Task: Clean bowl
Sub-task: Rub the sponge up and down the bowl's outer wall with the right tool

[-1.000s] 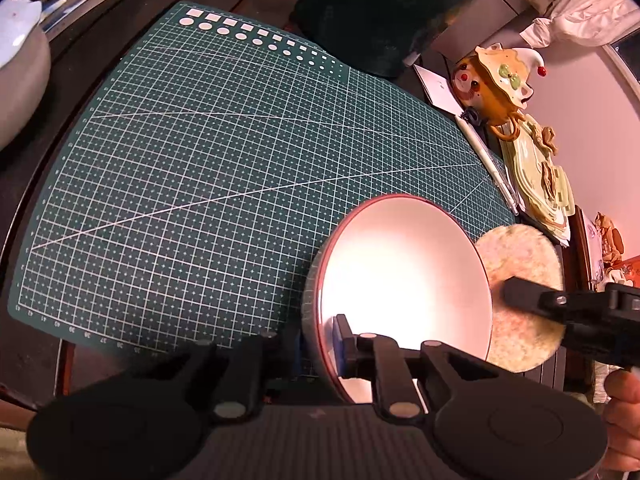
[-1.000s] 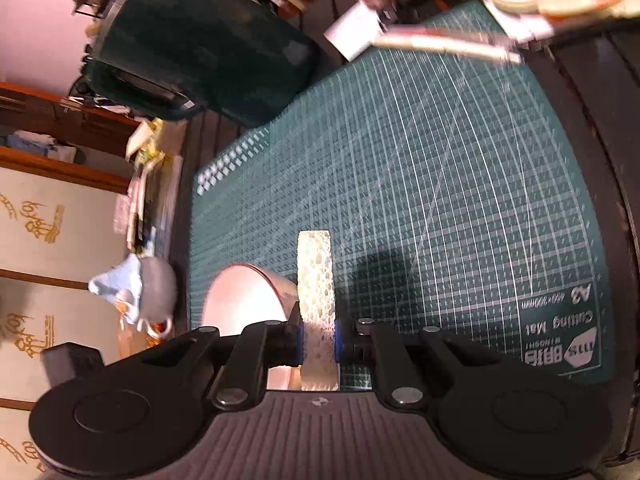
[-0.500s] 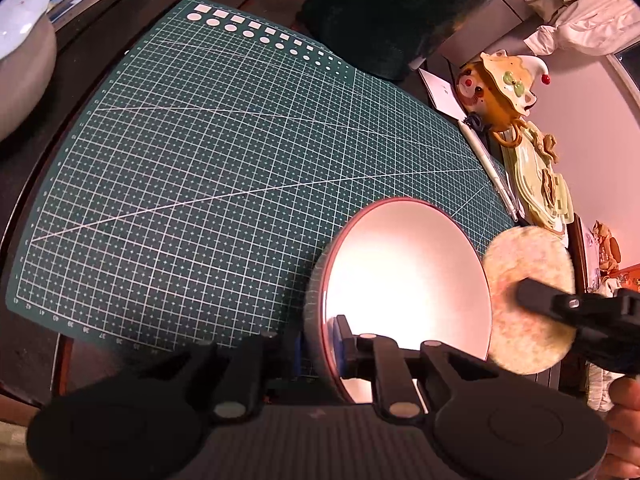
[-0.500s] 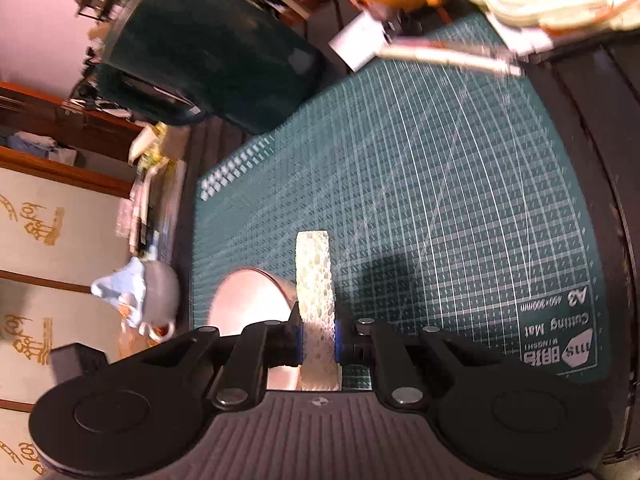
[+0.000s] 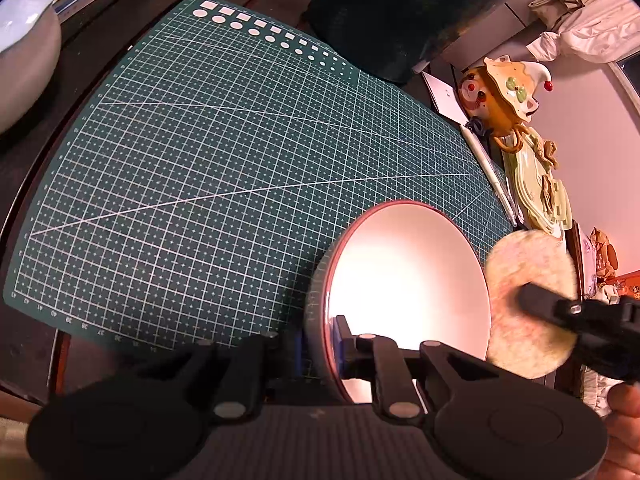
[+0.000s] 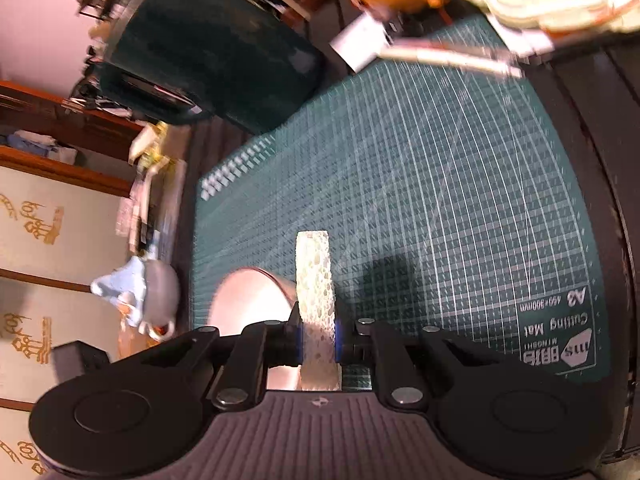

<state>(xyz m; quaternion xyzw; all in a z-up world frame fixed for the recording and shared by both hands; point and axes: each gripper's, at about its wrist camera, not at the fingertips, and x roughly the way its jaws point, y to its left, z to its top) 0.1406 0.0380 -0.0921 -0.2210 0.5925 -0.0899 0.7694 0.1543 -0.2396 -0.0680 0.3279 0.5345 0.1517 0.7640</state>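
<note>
- The left gripper is clamped on the near rim of the bowl, one finger inside and one outside the wall.
- The bowl is tipped up on its side over the near right corner of the mat, its pale inside facing right and glaring under the light.
- The right gripper pinches a round sponge, seen edge-on in its own view; the picture there is blurred.
- In the left view the sponge's flat face sits at the bowl's right rim, overlapping it; whether it touches the bowl I cannot tell.
- The right gripper's dark fingers cross the sponge and hide part of it; a hand shows at the lower right edge.
- The green gridded mat lies on a dark table, most of it bare.
- Past its far edge stands a large dark container.
- To the far right lie a pen, a white card, a clown figure and a pale green tray.
- At the far left sits a grey pot, partly out of frame.
</note>
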